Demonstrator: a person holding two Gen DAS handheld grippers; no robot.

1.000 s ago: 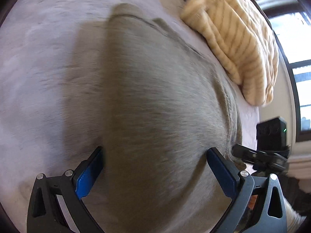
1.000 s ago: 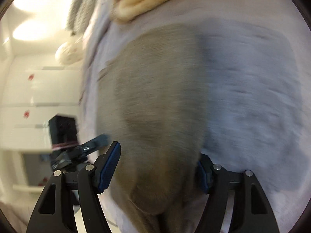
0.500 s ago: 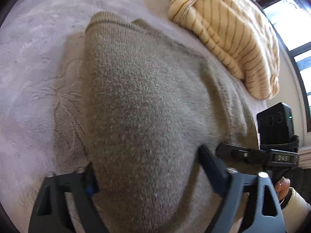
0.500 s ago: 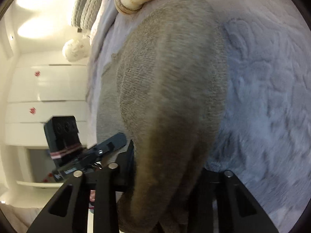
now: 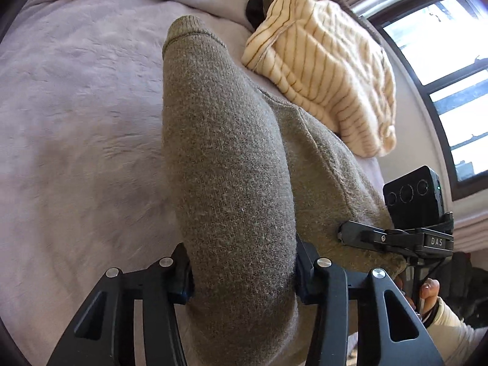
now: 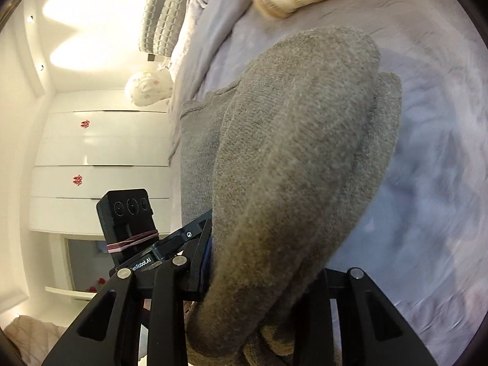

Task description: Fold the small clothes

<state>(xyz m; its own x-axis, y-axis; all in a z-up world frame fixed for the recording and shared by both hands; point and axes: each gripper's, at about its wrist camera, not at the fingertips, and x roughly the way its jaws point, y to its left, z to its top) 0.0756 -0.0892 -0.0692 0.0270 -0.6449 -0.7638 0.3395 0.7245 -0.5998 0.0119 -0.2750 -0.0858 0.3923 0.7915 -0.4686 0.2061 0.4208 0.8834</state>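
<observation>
At the bottom of the left wrist view, the left gripper [image 5: 244, 274] had a thick bunch of the grey knit garment [image 5: 231, 167] between its jaws; the jaws were closing, and the blue pads already sat against the cloth on both sides, so it was pinching the fabric. At the bottom of the right wrist view, the right gripper [image 6: 262, 277] likewise clamped a fold of the same garment [image 6: 292, 152], its jaws drawn in tight on the wool. Each gripper also showed in the other's view: the right one at the lower right of the left view [image 5: 393, 238], with a hand [image 5: 427, 292] beneath it, the left at the lower left of the right view.

Beyond the jaws, the garment ran up the middle of both frames, raised at the gripped end and draped down onto the pale lilac bedspread [image 5: 76, 122], its ribbed edge [image 5: 186, 30] lying near the top centre. Farther off, at the upper right of the left view, lay a cream striped knit [image 5: 329, 70], close to the grey one.

This looked like the start of a fold: the near edge pinched at two points and lifted. The next move would call for carrying both held points forward together, evenly, over the part lying flat, then lowering and letting go.
</observation>
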